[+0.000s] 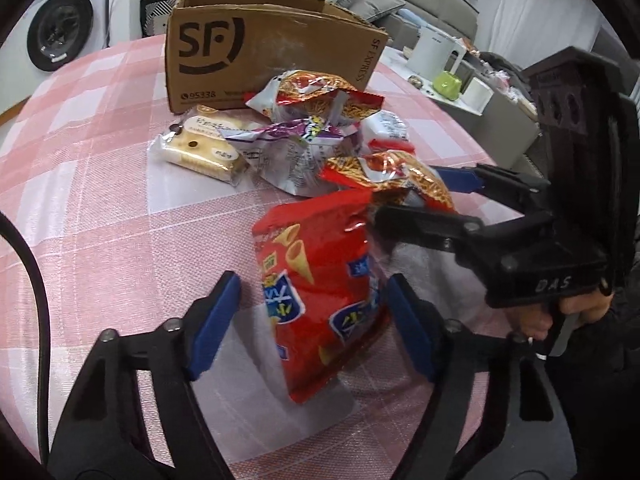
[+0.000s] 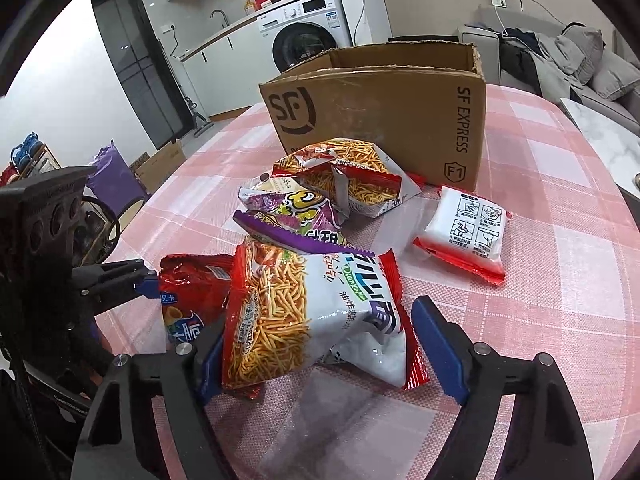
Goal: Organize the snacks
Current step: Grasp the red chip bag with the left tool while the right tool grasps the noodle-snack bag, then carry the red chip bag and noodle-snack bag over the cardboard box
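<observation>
An open brown SF cardboard box point(image 1: 256, 52) stands at the back of the pink checked table point(image 1: 80, 168); it also shows in the right wrist view point(image 2: 392, 116). Snack packs lie in front of it. My left gripper point(image 1: 312, 328) is open around a red cone-snack bag point(image 1: 320, 304). My right gripper point(image 2: 320, 356) is open around a bag of fried noodle sticks point(image 2: 304, 320); it also shows in the left wrist view point(image 1: 416, 196). A second noodle bag point(image 2: 352, 176), a purple pack point(image 2: 296, 220), a white-and-red pack point(image 2: 464, 232) and a cake pack point(image 1: 200, 144) lie between.
A washing machine point(image 2: 308, 36) stands behind the table. A sofa with clothes point(image 2: 568, 60) is at the right. A low table with a white kettle point(image 1: 436, 56) and green object point(image 1: 448, 84) is beyond the table's right edge.
</observation>
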The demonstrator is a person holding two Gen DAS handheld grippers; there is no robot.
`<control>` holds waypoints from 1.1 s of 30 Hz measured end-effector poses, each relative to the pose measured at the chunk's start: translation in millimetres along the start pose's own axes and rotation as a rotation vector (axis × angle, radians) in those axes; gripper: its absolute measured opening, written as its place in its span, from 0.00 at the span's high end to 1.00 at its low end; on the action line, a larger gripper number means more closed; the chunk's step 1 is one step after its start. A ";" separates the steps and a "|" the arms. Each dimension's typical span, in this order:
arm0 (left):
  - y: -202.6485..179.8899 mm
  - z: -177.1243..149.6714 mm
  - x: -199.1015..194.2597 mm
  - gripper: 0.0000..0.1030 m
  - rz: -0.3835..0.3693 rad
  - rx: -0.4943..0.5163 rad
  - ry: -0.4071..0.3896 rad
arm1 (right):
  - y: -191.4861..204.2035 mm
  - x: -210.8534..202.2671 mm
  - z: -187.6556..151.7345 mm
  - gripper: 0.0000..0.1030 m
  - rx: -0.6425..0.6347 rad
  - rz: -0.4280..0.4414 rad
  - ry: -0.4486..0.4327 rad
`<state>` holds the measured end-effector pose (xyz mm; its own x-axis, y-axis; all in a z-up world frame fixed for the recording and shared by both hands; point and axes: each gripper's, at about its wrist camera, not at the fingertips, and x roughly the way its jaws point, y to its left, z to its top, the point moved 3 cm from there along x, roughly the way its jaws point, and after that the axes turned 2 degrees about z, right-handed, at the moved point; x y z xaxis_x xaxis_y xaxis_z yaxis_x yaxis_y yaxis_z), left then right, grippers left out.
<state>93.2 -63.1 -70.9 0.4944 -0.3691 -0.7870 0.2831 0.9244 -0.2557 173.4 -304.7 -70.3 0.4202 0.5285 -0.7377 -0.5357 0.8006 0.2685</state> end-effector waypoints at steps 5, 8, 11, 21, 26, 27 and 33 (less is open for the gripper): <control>-2.9 -3.1 -1.3 0.49 -0.024 0.006 -0.005 | 0.9 -2.3 0.3 0.23 -0.008 0.001 -0.005; -2.5 -2.6 -3.2 0.52 -0.026 0.005 -0.012 | 0.8 -4.1 0.2 0.24 -0.010 0.005 -0.003; -0.5 -1.8 -6.7 0.56 -0.018 0.002 -0.026 | 0.7 -4.1 -0.2 0.24 -0.010 0.004 0.000; 9.9 5.2 -15.0 0.59 0.010 -0.025 -0.067 | -1.6 -0.6 -0.7 0.23 0.005 0.010 0.007; 14.9 4.4 -21.4 0.59 0.016 -0.039 -0.076 | 0.2 2.0 -0.7 0.21 0.002 -0.003 0.016; 15.4 3.5 -22.5 0.59 0.016 -0.041 -0.074 | 0.6 3.2 -1.1 0.20 0.002 -0.010 0.022; 17.5 4.3 -21.2 0.59 0.028 -0.052 -0.080 | 1.1 6.0 -1.6 0.22 0.002 -0.017 0.019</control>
<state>91.3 -39.5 -56.3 0.5662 -0.3474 -0.7474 0.2261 0.9375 -0.2644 174.1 -301.1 -75.4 0.4151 0.5093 -0.7538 -0.5273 0.8099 0.2569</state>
